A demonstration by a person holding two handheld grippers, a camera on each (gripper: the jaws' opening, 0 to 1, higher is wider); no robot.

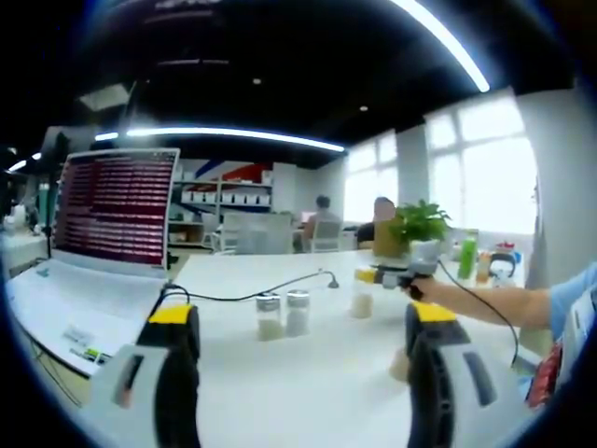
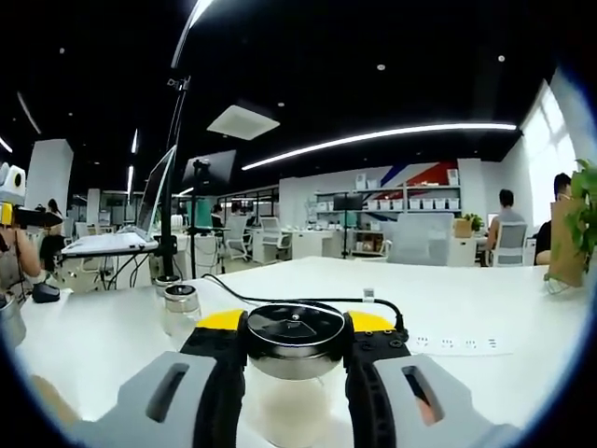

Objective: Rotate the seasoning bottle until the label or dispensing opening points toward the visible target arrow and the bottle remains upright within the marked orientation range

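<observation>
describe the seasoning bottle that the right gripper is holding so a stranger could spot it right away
Start at the white table, right of the open laptop. Three bottles stand there; two sit close together, untouched. The held bottle stands apart to their right, with the right gripper clamped around its dark-capped neck.

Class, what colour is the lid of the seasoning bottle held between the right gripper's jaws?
Dark grey to black with a silvery metal rim, on the clear glass seasoning bottle; right gripper view shows it best.
</observation>
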